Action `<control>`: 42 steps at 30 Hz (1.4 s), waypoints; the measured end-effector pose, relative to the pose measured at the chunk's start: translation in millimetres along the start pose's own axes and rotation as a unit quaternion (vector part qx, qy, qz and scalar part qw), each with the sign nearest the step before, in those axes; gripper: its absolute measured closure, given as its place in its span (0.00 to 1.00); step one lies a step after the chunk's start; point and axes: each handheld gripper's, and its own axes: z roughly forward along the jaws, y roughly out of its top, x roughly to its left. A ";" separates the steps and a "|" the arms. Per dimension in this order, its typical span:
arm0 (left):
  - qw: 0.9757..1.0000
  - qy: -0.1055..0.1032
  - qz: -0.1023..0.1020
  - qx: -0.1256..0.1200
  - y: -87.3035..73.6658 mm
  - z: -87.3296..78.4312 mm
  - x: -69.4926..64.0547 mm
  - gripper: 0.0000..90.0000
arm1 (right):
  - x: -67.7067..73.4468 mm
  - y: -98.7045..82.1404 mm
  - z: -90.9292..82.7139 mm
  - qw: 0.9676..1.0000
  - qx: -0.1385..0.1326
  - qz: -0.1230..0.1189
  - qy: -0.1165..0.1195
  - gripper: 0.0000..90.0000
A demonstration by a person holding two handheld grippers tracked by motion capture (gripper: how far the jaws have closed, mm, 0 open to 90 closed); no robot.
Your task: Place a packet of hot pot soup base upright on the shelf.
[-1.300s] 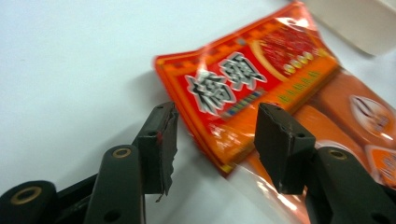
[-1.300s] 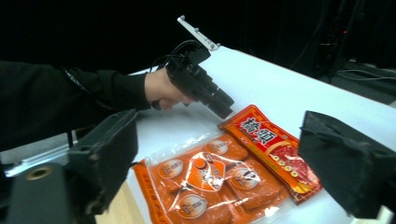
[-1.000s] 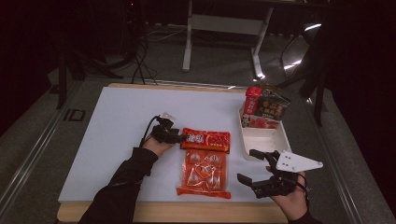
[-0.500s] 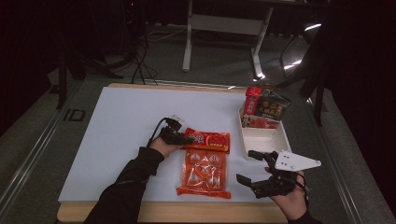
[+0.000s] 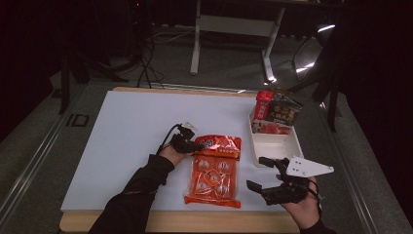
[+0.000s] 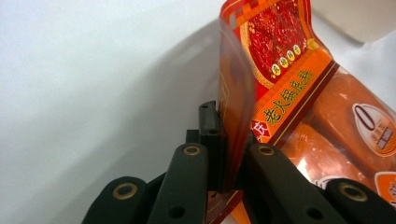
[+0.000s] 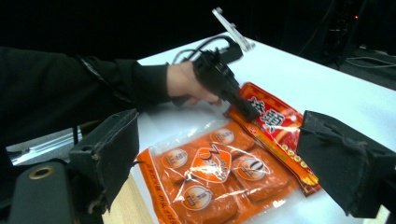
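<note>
At the worktop's (image 5: 122, 126) centre, the snack bag's (image 5: 214, 168) 10 o'clock corner was pinched by the closed left tool (image 6: 229, 154); the right tool (image 5: 265, 173) was held agape, empty. Grasp judged done; lifting toward the tray (image 5: 275, 146) expected.

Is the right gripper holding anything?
No: in the right gripper view the right gripper has its jaws wide apart above the orange snack bag, pinching nothing.

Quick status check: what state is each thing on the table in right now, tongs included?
Left tongs: just closed, pinching the near edge of the red packet.
Red packet: sealed, edge lifted in the tongs, overlapping the orange packet's top.
Orange packet: sealed, lying flat.
Right tongs: open, holding nothing, beside the tray.
White tray: near half bare, snack packs standing at its far end.
</note>
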 end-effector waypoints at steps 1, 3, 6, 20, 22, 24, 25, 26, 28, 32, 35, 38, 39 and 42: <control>1.000 -0.001 0.001 -0.005 0.8 -3.0 -1.1 0.99 | -0.6 -0.2 -0.1 1.000 0.001 0.002 -0.002 0.15; 1.000 -0.002 0.006 -0.015 3.0 -10.4 -4.4 0.99 | -1.3 -0.3 0.1 1.000 0.000 0.004 -0.006 0.16; 0.999 -0.008 0.006 -0.030 6.6 -21.5 -9.1 1.00 | -4.0 -0.2 -0.7 1.000 -0.001 0.009 -0.009 0.16; 0.997 -0.021 0.035 -0.073 20.1 -63.2 -38.0 1.00 | -1.2 1.9 -1.6 0.999 0.017 0.002 -0.027 0.16; 0.995 -0.033 0.036 -0.081 23.0 -70.9 -44.2 1.00 | -0.6 3.2 -2.5 0.999 0.016 0.001 -0.032 0.16; 0.995 -0.038 0.039 -0.089 24.6 -75.6 -49.0 1.00 | -0.8 4.1 -4.1 0.999 0.013 0.002 -0.038 0.16; 0.994 -0.042 0.042 -0.091 25.4 -78.1 -52.1 1.00 | -1.1 4.4 -4.8 0.999 0.012 0.004 -0.039 0.16; 0.993 -0.043 0.050 -0.095 26.3 -81.4 -55.6 1.00 | -1.9 4.7 -5.9 0.999 0.011 0.003 -0.042 0.16; 0.993 -0.047 0.056 -0.097 27.3 -85.4 -59.7 1.00 | -5.4 5.1 -8.5 0.999 0.008 0.007 -0.049 0.16; 0.991 -0.051 0.068 -0.102 28.6 -91.3 -66.8 1.00 | -9.5 4.8 -11.5 0.998 0.001 0.013 -0.059 0.16; 0.988 -0.064 0.084 -0.113 29.0 -98.2 -76.6 1.00 | -13.1 4.5 -12.7 0.998 -0.002 0.016 -0.065 0.16; 0.986 -0.072 0.088 -0.120 28.4 -100.6 -80.5 1.00 | -15.4 3.6 -10.8 0.997 -0.001 0.019 -0.070 0.16; 0.985 -0.079 0.092 -0.123 28.3 -103.5 -83.9 1.00 | -16.9 3.0 -9.5 0.997 0.000 0.022 -0.069 0.16; 0.983 -0.087 0.098 -0.126 28.3 -106.2 -87.5 1.00 | -22.0 0.9 -2.8 0.997 0.006 0.028 -0.075 0.15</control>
